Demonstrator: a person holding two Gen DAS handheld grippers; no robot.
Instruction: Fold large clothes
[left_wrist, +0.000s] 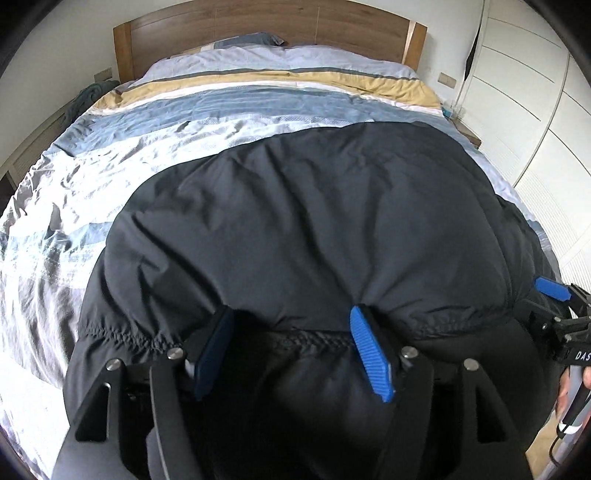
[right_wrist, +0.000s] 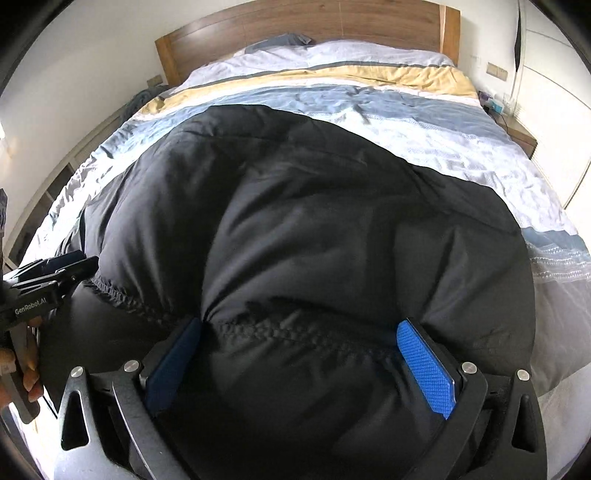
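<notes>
A large black puffy jacket lies spread on the bed, its gathered elastic hem toward me. My left gripper stands open over that hem, the padded cloth bulging up between its blue pads without being pinched flat. In the right wrist view the same jacket fills the middle. My right gripper is spread wide astride the hem, open, with fabric swelling between its fingers. Each gripper shows in the other's view: the right one at the jacket's right edge, the left one at its left edge.
The jacket rests on a striped blue, white and yellow duvet that reaches back to a wooden headboard. A nightstand and white wardrobe doors stand to the right. A person's hand holds the left gripper's handle.
</notes>
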